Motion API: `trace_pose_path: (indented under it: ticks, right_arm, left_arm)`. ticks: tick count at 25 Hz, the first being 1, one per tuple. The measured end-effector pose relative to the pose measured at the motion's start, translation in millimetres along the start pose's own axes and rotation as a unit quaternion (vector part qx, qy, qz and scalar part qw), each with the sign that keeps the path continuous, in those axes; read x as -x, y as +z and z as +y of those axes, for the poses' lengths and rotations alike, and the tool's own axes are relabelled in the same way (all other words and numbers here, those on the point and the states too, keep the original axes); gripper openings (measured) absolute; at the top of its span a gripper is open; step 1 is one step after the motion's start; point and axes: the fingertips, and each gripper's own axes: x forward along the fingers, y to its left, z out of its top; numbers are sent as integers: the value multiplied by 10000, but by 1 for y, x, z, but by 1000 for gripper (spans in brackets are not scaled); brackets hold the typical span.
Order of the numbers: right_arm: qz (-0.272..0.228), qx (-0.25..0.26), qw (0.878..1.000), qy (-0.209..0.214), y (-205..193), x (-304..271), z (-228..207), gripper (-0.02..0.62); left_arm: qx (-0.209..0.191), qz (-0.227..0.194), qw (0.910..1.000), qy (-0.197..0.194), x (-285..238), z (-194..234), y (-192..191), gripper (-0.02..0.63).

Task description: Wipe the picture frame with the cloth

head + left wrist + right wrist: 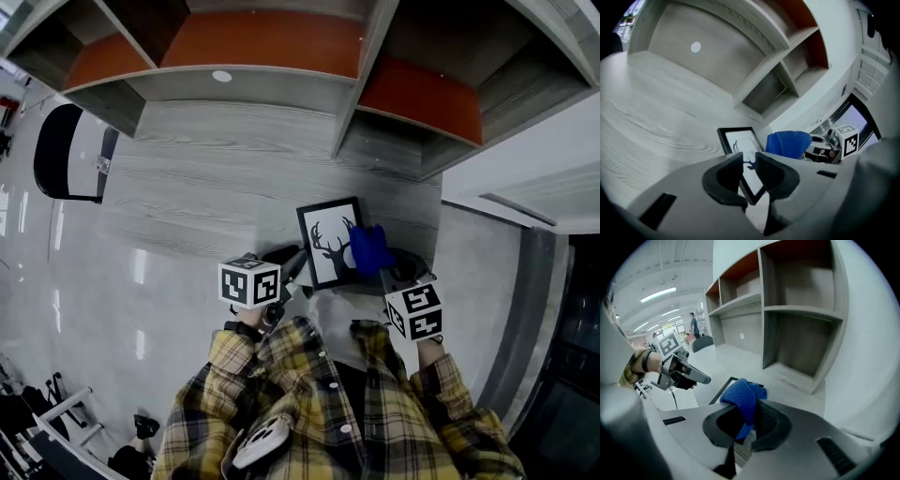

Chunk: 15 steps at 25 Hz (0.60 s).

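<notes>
The picture frame [328,244], black-edged with a deer silhouette on white, is held tilted above the grey wood desk [216,178]. My left gripper [296,270] is shut on its lower left corner; in the left gripper view the frame [740,143] runs between the jaws of the left gripper [749,169]. The blue cloth [369,247] is bunched against the frame's right edge, and my right gripper [382,270] is shut on it. In the right gripper view the cloth [743,399] sticks out of the right gripper [749,416], with the frame's edge [721,390] just behind.
A shelf unit [375,94] with orange back panels stands along the desk's far side. A black chair [61,155] is at the left. A small white disc [221,76] lies in one shelf bay. A white wall [544,178] is at the right.
</notes>
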Motion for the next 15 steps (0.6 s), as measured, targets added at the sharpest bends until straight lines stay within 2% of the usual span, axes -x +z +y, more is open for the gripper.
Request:
trace_pose_path:
  ticks: [3, 6, 10, 15]
  right_arm:
    - [-523, -183, 9984, 127, 37, 28, 6, 34]
    - [-1185, -510, 9912, 296, 79, 59, 11, 34]
    - [-2102, -877, 9719, 591, 137, 95, 15, 34]
    - [-2896, -744, 9502, 880, 189, 133, 30, 34]
  left_arm:
    - [-219, -372, 9988, -229, 18, -27, 33, 80]
    - [-512, -851, 9937, -524, 39, -64, 71, 58]
    - [-819, -1504, 9799, -1020, 70, -113, 116, 11]
    - [-1348, -1998, 9626, -1235, 106, -160, 146, 6]
